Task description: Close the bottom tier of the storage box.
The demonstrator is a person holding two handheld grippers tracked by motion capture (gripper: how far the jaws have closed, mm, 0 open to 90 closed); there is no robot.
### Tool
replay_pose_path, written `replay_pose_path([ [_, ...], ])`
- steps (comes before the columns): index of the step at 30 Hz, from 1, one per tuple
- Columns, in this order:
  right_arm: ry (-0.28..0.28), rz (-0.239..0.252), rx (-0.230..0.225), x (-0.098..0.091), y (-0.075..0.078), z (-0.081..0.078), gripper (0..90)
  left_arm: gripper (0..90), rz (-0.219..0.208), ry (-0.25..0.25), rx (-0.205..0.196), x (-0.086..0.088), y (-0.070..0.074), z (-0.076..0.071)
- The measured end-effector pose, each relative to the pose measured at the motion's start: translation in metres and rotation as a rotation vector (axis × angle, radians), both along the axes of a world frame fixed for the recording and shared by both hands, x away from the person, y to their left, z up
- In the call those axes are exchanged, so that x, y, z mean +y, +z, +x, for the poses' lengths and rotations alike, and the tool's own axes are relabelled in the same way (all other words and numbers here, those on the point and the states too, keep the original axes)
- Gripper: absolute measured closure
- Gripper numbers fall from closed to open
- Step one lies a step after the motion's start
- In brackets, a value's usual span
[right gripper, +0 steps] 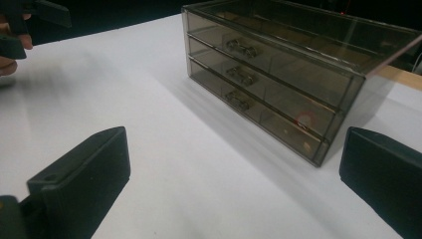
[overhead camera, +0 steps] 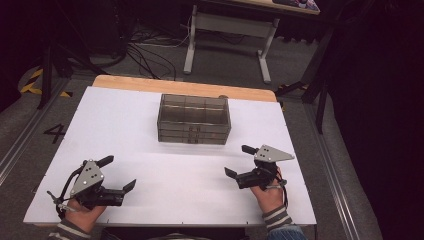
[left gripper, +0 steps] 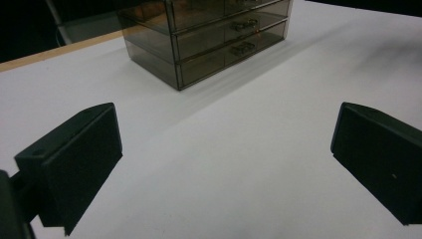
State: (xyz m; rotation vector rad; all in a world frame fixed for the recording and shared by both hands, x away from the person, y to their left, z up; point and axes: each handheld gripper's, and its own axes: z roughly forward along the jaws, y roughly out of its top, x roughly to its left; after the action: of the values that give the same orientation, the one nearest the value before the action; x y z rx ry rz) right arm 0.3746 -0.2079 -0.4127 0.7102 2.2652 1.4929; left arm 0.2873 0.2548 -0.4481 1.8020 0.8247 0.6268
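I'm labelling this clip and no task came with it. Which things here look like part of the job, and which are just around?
Likely part of the job:
- smoked clear drawer unit with three drawers, all closed
- left tongs, open, holding nothing
- right tongs, open, holding nothing
- white tabletop they work on

Just around:
- desk frame behind the table
- cables on the floor
- floor mark "4"

Each hand wears a striped knit sleeve [overhead camera: 276, 218] in dark and light bands. The left gripper [overhead camera: 120, 173] and right gripper [overhead camera: 240, 160] are black, each topped by a grey three-cornered plate [overhead camera: 272, 153] dotted with screws, with thin black cables [overhead camera: 64, 189] trailing.
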Motion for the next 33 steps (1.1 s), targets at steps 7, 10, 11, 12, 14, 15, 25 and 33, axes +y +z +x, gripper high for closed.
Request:
replay_pose_path([
  [7,-0.035,0.014,-0.006,-0.017,-0.015,-0.006,0.2,0.2,0.0,-0.001,-0.008,-0.002,-0.001,0.002],
  [10,-0.042,0.01,-0.008,-0.023,-0.022,-0.009,0.3,0.1,0.0,-0.004,0.001,-0.003,-0.002,0.003],
  [11,-0.048,0.009,-0.008,-0.025,-0.024,-0.01,0.3,0.1,0.001,-0.002,-0.001,-0.003,-0.002,0.003],
  [12,-0.051,0.012,-0.012,-0.027,-0.026,-0.011,0.3,0.1,0.006,0.0,-0.003,-0.002,-0.002,0.004],
  [14,-0.055,0.022,-0.01,-0.031,-0.029,-0.012,0.3,0.1,0.001,-0.009,0.008,-0.003,-0.003,0.005],
  [15,-0.06,0.027,-0.002,-0.033,-0.031,-0.012,0.3,0.1,0.003,-0.012,0.011,-0.003,-0.003,0.005],
  [25,-0.057,0.021,0.037,-0.044,-0.047,-0.013,0.4,0.1,0.012,-0.016,0.018,-0.005,-0.005,0.006],
  [33,-0.042,-0.003,0.026,-0.038,-0.046,-0.013,0.4,0.1,0.005,-0.02,0.033,-0.006,-0.006,0.006],
])
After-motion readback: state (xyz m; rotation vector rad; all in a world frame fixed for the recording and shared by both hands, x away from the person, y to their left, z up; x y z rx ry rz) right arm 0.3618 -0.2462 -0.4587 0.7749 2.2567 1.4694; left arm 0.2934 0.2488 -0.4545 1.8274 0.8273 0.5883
